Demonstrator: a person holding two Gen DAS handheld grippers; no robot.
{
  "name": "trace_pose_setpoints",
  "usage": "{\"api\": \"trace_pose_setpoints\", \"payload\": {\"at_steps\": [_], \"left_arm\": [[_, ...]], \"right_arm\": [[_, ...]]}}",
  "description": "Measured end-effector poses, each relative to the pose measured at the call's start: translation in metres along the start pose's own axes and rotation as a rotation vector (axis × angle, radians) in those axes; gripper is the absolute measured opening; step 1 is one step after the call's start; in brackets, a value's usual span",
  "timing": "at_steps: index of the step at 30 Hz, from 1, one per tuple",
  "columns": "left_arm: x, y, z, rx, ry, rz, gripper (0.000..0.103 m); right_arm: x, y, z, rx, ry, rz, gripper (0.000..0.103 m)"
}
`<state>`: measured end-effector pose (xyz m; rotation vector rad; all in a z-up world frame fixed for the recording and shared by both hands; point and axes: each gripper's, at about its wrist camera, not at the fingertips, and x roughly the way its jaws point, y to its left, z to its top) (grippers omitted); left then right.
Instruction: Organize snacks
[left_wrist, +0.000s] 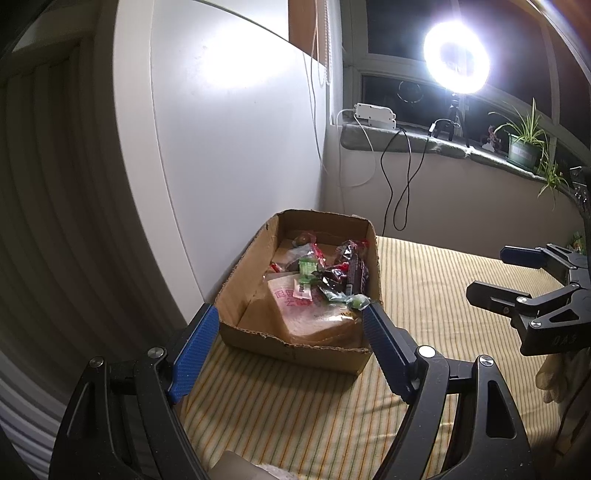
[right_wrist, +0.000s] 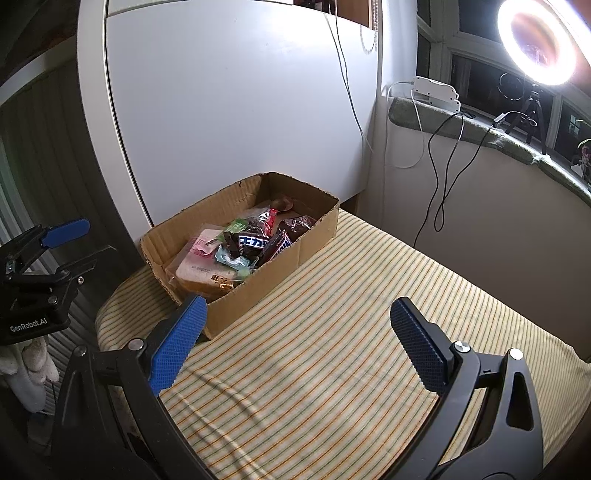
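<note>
Both tongs (left_wrist: 288, 350) (right_wrist: 310, 343) behind snack box (right_wrist: 280, 258)

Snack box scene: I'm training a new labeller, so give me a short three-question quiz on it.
1. True or false: the left gripper is shut on a snack.
2. Where do the wrapped snacks lie? A) scattered on the striped cloth B) in the cardboard box C) on the window sill
3. Fill in: the box stands on a ____ cloth.

Key: 1 false, both it and the right gripper are open and hold nothing; 2 B; 3 striped.
</note>
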<state>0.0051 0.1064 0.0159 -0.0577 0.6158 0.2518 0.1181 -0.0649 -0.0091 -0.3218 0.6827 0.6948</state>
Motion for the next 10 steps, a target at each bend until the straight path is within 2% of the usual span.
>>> {"api": "trace_pose_setpoints", "payload": {"at_steps": [10], "left_arm": [[-0.0032,-0.0016,-0.0037,0.002,-0.013,0.007,0.081]], "right_arm": [[-0.0021,-0.003,-0.0032,0.008,-0.003,0.0,0.101]]}}
